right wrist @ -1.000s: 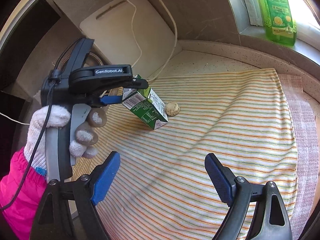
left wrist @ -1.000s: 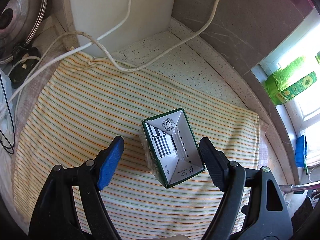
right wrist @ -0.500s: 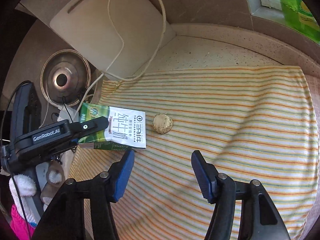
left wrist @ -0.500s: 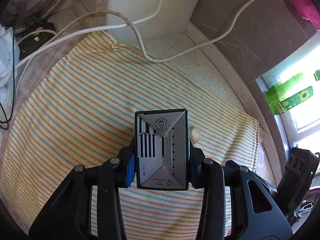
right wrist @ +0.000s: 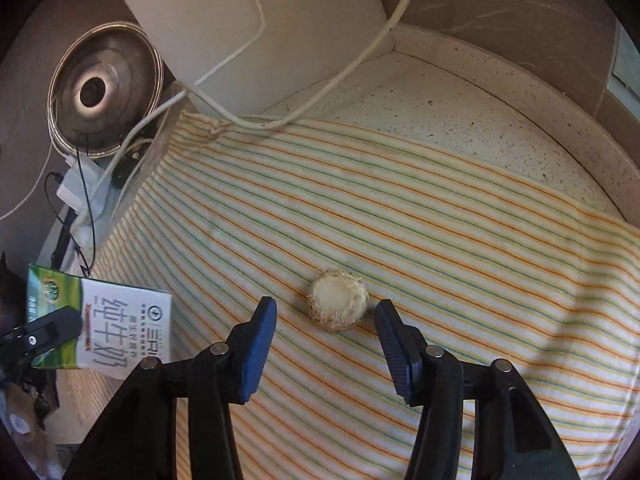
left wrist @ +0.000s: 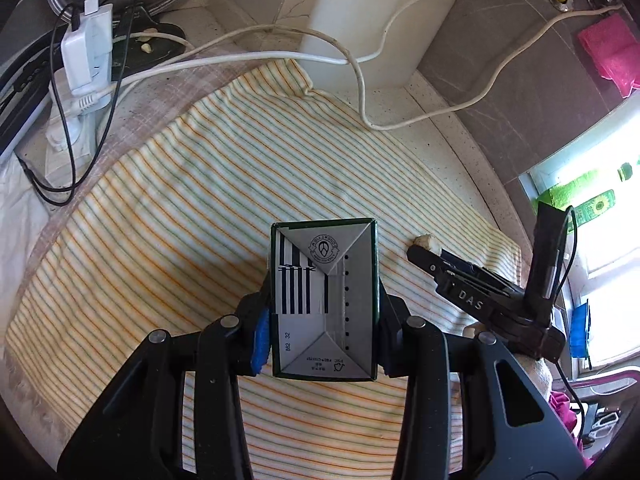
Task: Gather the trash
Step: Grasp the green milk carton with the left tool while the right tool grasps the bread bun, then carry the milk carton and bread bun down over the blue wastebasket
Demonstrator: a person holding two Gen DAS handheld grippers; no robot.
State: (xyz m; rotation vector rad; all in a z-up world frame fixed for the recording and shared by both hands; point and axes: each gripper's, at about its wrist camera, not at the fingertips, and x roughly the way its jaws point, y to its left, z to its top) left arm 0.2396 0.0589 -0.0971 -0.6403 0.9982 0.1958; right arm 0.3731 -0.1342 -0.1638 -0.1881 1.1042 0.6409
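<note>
My left gripper [left wrist: 324, 328] is shut on a green and white milk carton [left wrist: 324, 300], its silver folded end facing the camera, held above the striped cloth [left wrist: 180, 208]. The same carton [right wrist: 100, 328] shows at the left edge of the right wrist view. A small round beige scrap with a fibrous rim [right wrist: 338, 300] lies on the cloth. My right gripper [right wrist: 326, 312] hangs just over it, a pad on either side with gaps left, jaws closing. In the left wrist view the scrap [left wrist: 426, 242] peeks out past the right gripper's finger.
White cables [left wrist: 360, 80] trail over the cloth's far edge by a white board [right wrist: 248, 20]. A power strip with plugs [left wrist: 84, 60] and a steel lid [right wrist: 104, 88] sit at the left. Green bottles [left wrist: 580, 200] stand on the window sill at the right.
The left gripper closed on the carton and carried it left, clear of the scrap. The right gripper came down over the scrap and narrowed its jaws around it.
</note>
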